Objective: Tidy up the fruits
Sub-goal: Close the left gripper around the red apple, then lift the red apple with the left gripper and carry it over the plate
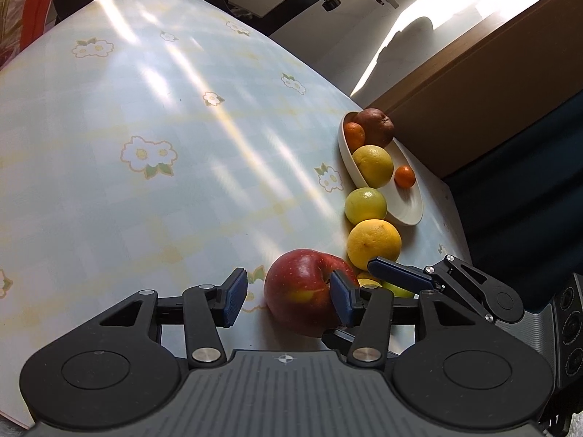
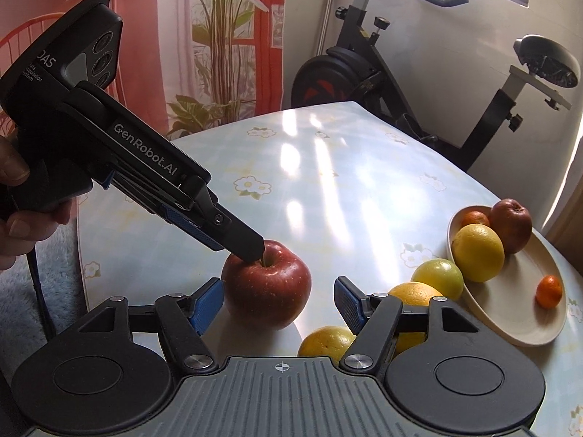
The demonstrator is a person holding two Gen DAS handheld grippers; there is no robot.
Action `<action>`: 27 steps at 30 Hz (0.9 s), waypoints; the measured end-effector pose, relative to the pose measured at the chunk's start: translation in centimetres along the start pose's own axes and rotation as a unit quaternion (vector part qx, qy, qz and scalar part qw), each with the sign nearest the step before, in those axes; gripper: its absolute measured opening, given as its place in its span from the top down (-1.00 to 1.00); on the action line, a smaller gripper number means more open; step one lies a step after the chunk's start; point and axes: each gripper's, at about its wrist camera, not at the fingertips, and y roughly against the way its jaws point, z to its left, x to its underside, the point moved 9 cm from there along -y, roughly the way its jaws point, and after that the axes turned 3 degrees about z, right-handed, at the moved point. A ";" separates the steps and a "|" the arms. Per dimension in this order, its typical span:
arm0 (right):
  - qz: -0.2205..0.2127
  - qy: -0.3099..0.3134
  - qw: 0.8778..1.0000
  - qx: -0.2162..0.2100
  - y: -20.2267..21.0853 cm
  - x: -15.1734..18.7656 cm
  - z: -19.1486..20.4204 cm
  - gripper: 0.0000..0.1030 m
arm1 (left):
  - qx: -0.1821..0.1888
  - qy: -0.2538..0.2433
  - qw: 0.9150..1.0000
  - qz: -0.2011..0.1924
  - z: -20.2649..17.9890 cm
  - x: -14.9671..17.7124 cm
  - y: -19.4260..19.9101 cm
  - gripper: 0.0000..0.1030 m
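Observation:
A big red apple (image 1: 304, 291) (image 2: 266, 286) stands on the table. My left gripper (image 1: 288, 296) is open, its right finger over the apple's top and the left finger beside it. From the right wrist view its fingertip (image 2: 251, 245) rests at the apple's stem dimple. My right gripper (image 2: 278, 300) is open around the apple, left pad touching it. A cream oval bowl (image 2: 510, 313) (image 1: 404, 204) holds a dark red apple (image 2: 510, 224), a yellow orange (image 2: 477, 253) and two small tangerines. A green-yellow fruit (image 2: 439, 276) and two oranges (image 2: 411, 293) lie beside the bowl.
The table has a pale blue flowered cloth (image 1: 145, 153). An exercise bike (image 2: 382, 62) stands behind its far edge. A brown cardboard box (image 1: 473, 83) sits beyond the bowl. A grey rug (image 2: 22, 291) lies on the floor at the left.

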 end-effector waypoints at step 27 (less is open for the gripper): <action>0.022 0.022 0.999 -0.024 -1.5 0.5 0.9 -0.05 | 0.018 0.024 1.000 0.004 0.4 -0.4 -1.2 0.04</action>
